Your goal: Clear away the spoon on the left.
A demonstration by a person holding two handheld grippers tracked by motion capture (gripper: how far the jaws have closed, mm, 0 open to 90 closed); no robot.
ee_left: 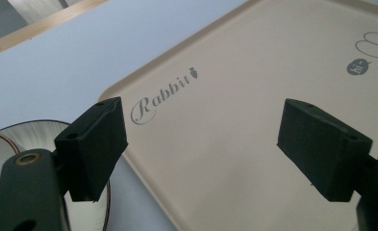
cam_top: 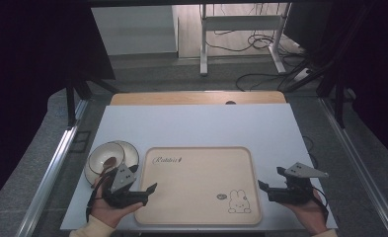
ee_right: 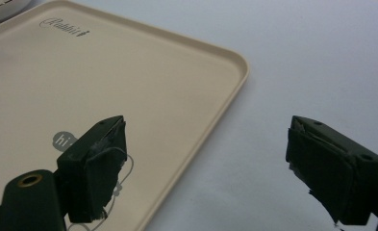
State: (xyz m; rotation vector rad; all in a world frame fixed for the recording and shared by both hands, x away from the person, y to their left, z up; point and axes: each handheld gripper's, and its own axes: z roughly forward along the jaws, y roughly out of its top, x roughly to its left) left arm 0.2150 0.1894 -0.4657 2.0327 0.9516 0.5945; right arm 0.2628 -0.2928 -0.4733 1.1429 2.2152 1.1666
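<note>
A beige tray (cam_top: 196, 182) marked "Rabbit", with a small bunny drawing at its near right corner, lies flat in the middle of the table. A white bowl (cam_top: 107, 157) with a dark rim stands just left of it, with what looks like a brown spoon inside. My left gripper (cam_top: 151, 189) hovers at the tray's near left edge, open, nothing between its pads; the tray (ee_left: 234, 120) and the bowl's rim (ee_left: 28, 126) lie beyond it (ee_left: 201, 130). My right gripper (cam_top: 263, 187) is open beside the tray's right edge (ee_right: 225, 91), its jaws (ee_right: 206, 134) empty.
The pale table top (cam_top: 191, 123) ends in a wooden strip (cam_top: 196, 98) at the back. Beyond it on the floor stand white desk legs (cam_top: 204, 44) among black cables (cam_top: 260, 42). Metal rails (cam_top: 58, 163) run along both sides of the table.
</note>
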